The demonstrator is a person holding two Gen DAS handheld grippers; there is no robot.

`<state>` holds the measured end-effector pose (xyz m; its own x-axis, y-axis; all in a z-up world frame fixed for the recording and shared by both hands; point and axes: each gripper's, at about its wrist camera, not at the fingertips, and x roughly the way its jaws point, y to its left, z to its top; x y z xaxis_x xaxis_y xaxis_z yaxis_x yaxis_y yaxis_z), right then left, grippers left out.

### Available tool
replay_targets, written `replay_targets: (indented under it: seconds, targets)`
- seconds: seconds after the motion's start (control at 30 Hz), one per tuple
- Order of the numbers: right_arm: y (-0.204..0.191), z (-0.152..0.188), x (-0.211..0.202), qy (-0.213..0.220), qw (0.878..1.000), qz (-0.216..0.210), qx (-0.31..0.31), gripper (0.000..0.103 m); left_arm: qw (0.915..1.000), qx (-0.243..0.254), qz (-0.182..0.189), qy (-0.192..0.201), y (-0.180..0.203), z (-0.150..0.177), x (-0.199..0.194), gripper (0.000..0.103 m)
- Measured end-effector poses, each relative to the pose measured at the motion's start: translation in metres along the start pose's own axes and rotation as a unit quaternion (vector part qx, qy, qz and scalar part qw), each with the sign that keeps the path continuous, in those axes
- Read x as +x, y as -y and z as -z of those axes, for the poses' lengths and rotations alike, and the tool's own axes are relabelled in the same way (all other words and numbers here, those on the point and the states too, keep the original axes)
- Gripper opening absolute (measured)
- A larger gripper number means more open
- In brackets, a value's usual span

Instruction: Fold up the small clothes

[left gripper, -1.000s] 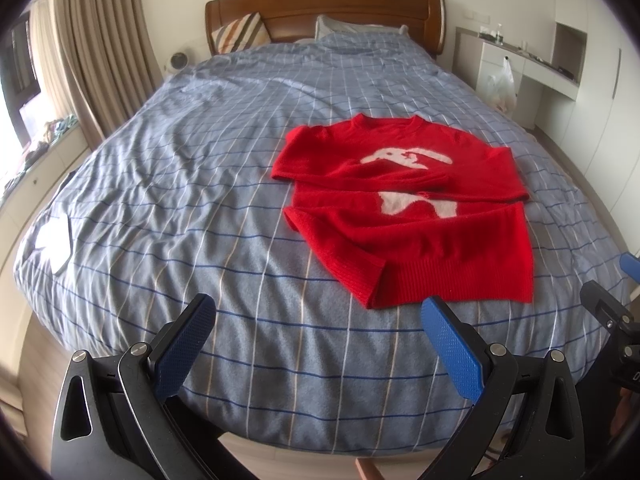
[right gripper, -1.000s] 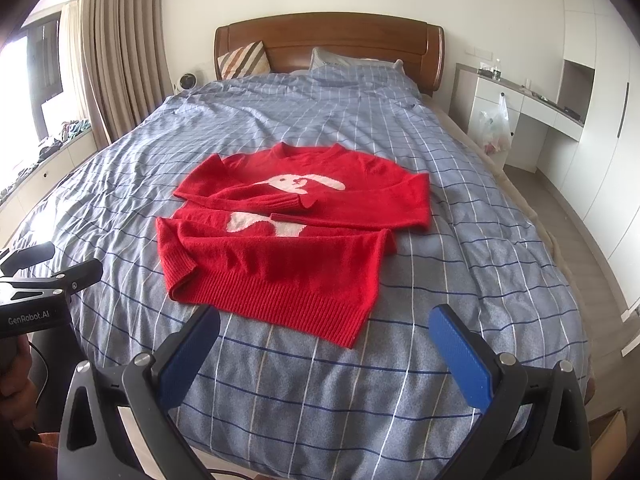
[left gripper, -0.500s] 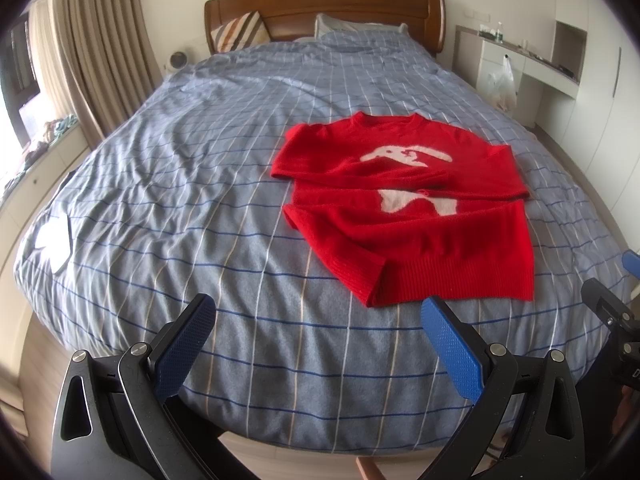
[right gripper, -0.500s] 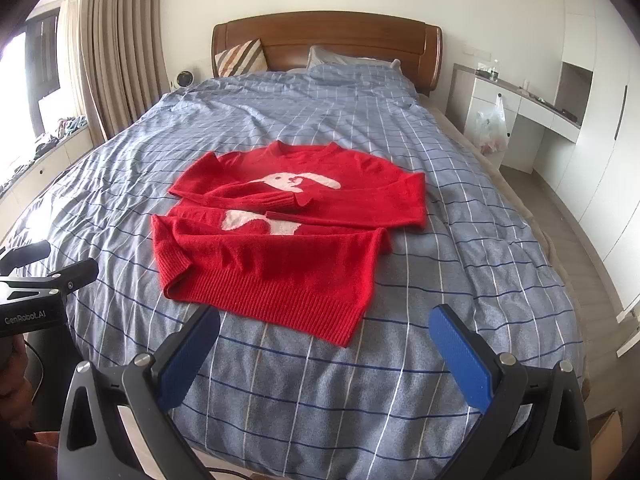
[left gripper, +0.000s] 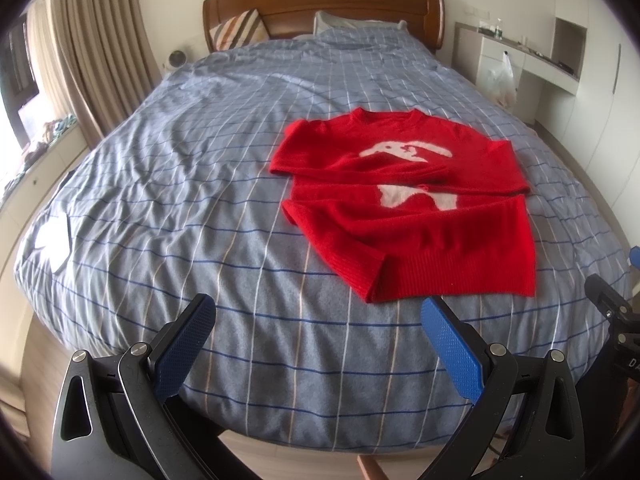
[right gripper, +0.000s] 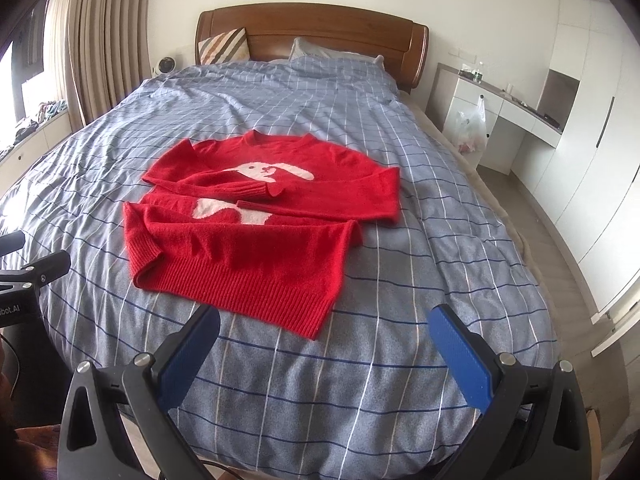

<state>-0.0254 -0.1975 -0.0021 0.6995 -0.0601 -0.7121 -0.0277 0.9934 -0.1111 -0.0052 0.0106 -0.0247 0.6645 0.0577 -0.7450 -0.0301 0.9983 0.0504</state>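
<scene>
A small red knit sweater [left gripper: 404, 216] with a white rabbit design lies flat on the blue checked bed cover [left gripper: 208, 208], both sleeves folded across its front. It also shows in the right wrist view [right gripper: 256, 232]. My left gripper [left gripper: 316, 320] is open and empty, above the bed's near edge, short of the sweater's hem. My right gripper [right gripper: 324, 328] is open and empty, just short of the hem's near corner. Each gripper's body shows at the edge of the other's view.
A wooden headboard [right gripper: 312, 36] with pillows [right gripper: 224, 46] stands at the far end. Curtains [right gripper: 100, 48] and a window ledge are on the left. A white desk [right gripper: 504, 120] with a hanging plastic bag [right gripper: 470, 128] is on the right, floor beside it.
Both grippers have drifted slightly; the sweater sits a little higher and closer in the right wrist view. The sweater itself has not moved.
</scene>
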Motion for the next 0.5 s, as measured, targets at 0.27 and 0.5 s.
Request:
replay_targets:
  seconds: [0.27, 0.5]
  targets:
    - [-0.002, 0.0, 0.003, -0.008, 1.0, 0.003, -0.005, 0.103, 1.0, 0.002, 0.0, -0.007, 0.005, -0.005, 0.001, 0.103]
    - [-0.002, 0.0, 0.008, -0.009, 1.0, 0.002, -0.016, 0.103, 0.9998, 0.002, 0.01, -0.014, 0.002, -0.007, 0.013, 0.103]
